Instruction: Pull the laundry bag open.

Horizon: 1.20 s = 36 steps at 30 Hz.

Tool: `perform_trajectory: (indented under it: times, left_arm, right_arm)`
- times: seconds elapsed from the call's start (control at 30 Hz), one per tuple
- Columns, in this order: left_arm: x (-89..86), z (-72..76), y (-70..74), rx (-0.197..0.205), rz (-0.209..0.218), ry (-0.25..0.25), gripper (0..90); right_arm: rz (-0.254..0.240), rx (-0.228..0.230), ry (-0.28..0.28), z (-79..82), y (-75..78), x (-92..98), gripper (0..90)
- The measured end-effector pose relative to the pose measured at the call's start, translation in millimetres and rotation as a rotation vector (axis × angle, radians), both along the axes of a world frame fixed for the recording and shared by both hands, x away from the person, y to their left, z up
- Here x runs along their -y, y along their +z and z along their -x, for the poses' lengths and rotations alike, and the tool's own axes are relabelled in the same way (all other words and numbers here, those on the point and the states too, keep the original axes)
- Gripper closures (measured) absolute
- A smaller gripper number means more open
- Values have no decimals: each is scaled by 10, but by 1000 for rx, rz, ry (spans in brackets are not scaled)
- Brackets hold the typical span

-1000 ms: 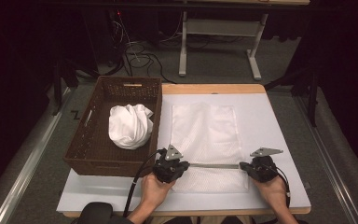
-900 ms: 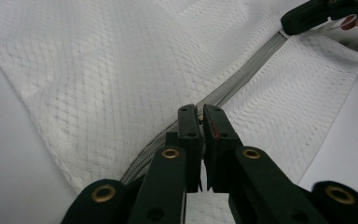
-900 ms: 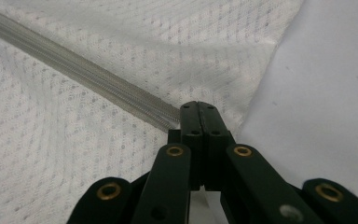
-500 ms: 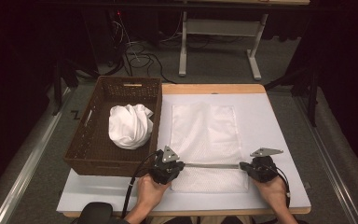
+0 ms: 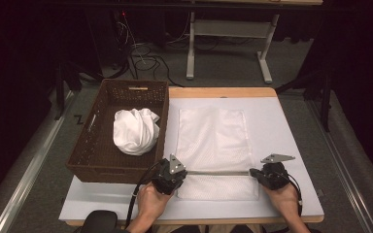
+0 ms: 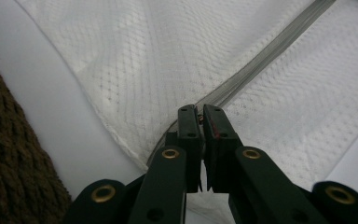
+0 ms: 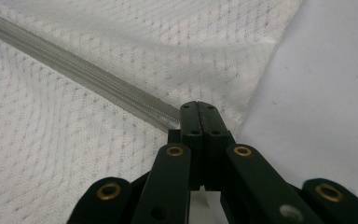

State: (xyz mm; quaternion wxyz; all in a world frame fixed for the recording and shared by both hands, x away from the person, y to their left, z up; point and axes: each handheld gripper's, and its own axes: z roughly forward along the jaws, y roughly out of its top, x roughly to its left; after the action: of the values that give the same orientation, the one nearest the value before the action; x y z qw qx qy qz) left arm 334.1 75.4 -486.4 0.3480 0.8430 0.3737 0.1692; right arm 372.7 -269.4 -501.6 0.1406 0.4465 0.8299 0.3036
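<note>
White mesh bag (image 5: 213,141) flat on table, zipper (image 5: 217,172) ends pinched in left hand-held gripper (image 5: 174,175) and right hand-held gripper (image 5: 261,174).

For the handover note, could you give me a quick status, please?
Left hand-held gripper and right hand-held gripper shut on mesh bag zipper ends. Bag flat. Nothing obstructing.

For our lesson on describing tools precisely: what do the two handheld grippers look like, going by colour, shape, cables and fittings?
Both the left gripper and the right gripper are black, each topped by a grey three-cornered plate. Close up, each has two flat black jaws on linked black bars with brass-coloured rivets. A black cable loops from the left one. Forearms are bare; no sleeves show.
</note>
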Motion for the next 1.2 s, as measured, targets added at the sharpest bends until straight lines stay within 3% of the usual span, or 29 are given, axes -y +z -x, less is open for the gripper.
perform_trajectory:
  times: [0.4, 0.53, 0.73, 0.9, 1.0, 1.2]
  left_arm:
    - [-37, 9, -23, -12, -59, 34, 858]
    - [-5, 15, -35, 7, -81, 41, 850]
    - [-18, -4, -19, -9, -62, 38, 812]
    - [43, -1, -10, -5, -49, 21, 719]
    - [93, -14, 28, 3, -9, -9, 615]
    - [233, -43, 125, 18, 54, -53, 525]
  right_arm:
    - [3, 5, -3, 3, -2, -3, 900]
    - [2, 1, -5, 5, 0, -6, 900]
    - [-3, 1, -1, -3, -2, 2, 900]
    - [6, 7, -3, 5, 0, -9, 900]
    - [15, 16, -9, 21, -1, -23, 900]
    - [20, 13, -7, 17, 5, -29, 900]
